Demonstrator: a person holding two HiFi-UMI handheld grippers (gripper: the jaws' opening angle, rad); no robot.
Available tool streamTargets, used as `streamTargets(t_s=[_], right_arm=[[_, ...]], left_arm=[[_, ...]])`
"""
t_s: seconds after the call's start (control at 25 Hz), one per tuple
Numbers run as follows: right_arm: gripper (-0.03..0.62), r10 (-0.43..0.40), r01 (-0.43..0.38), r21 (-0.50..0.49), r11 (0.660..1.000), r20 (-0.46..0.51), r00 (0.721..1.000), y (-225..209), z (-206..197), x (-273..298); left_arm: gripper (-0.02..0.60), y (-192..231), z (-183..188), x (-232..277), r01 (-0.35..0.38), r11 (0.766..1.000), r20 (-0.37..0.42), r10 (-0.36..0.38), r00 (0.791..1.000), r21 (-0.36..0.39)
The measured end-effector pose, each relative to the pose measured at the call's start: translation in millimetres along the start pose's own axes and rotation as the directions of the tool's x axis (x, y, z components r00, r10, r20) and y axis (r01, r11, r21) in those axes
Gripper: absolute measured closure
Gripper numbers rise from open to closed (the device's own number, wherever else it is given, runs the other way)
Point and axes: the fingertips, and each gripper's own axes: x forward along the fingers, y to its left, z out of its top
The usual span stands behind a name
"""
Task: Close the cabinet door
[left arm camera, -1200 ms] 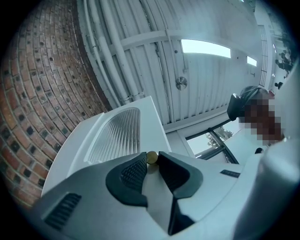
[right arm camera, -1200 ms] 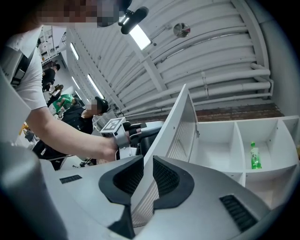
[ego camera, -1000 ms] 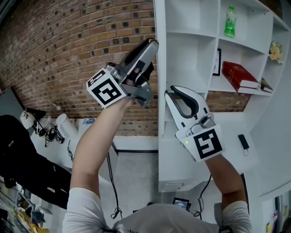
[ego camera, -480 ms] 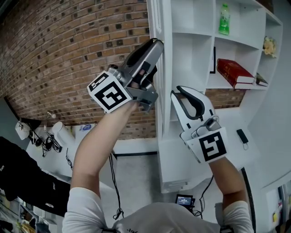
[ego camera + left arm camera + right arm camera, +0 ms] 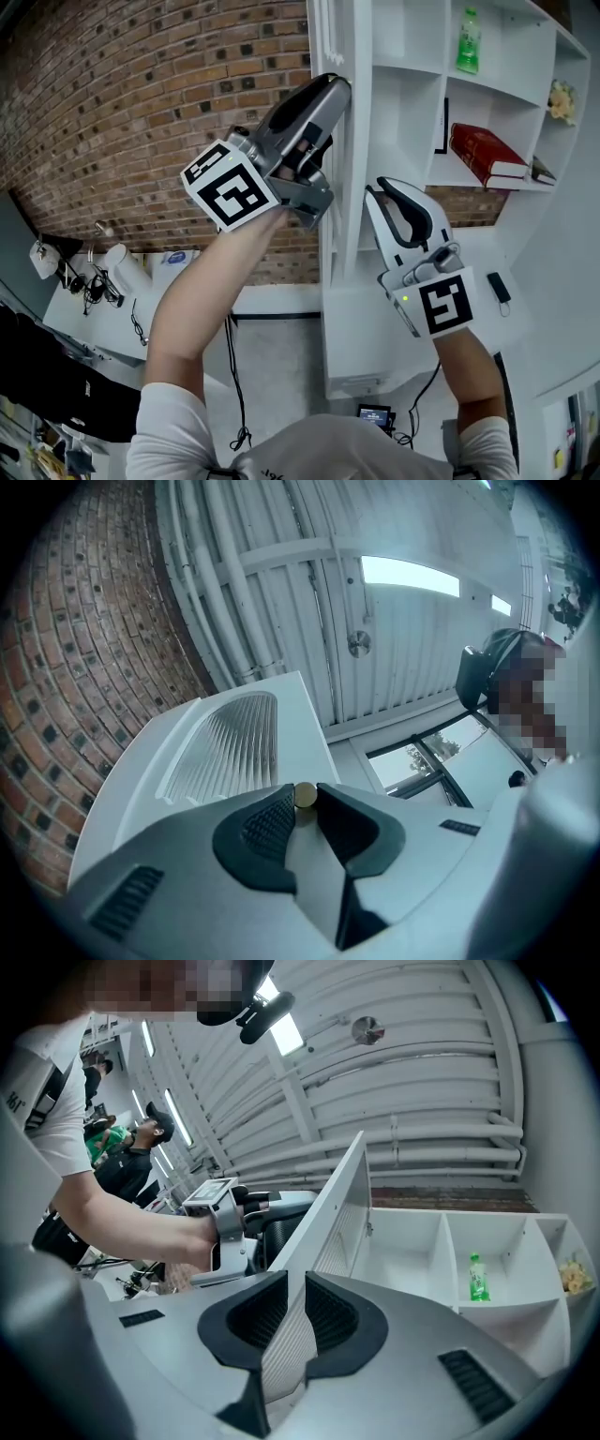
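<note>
The white cabinet door point(image 5: 339, 56) stands ajar, nearly edge-on in the head view, beside the open shelves of the cabinet point(image 5: 403, 103). My left gripper point(image 5: 330, 94) is on the door's outer side. In the left gripper view it point(image 5: 305, 797) is shut on the small brass knob point(image 5: 305, 794), just below the ribbed glass panel point(image 5: 230, 747). My right gripper point(image 5: 380, 189) sits lower, at the door's free edge. In the right gripper view its jaws point(image 5: 296, 1283) pinch the door point(image 5: 342, 1194), whose ribbed panel fills the narrow gap.
Shelves hold a green bottle point(image 5: 467, 42), a red book point(image 5: 487, 155) and a dark picture frame point(image 5: 442, 127). A brick wall point(image 5: 141, 94) lies left of the cabinet. A cluttered white desk point(image 5: 112, 267) stands at the lower left. People stand far off in the right gripper view.
The door has swung a little towards the cabinet. Both grippers have moved right with it, keeping their hold.
</note>
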Motion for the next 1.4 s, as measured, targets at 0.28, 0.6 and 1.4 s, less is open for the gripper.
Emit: streamTargets(t_s=[0.28, 0.6, 1.4], right_arm=[[0.533, -0.009, 0.009, 0.026, 1.000, 0.020, 1.000, -34.7, -10.8, -14.7], [0.534, 0.001, -0.003, 0.050, 0.999, 0.046, 0.999, -72.1, -27.6, -29.5], [0.534, 0.001, -0.009, 0.182, 0.983, 0.043, 0.999, -167.1, -86.5, -44.6]], left_arm=[[0.502, -10.7, -18.6, 24.7, -0.082, 0.995, -0.031, 0.085, 0.996, 0.062], [0.503, -18.1, -42.8, 52.4, -0.147, 0.978, -0.051, 0.156, 0.986, 0.147], [0.508, -14.5, -105.2, 126.3, -0.300, 0.881, -0.054, 0.341, 0.938, 0.365]])
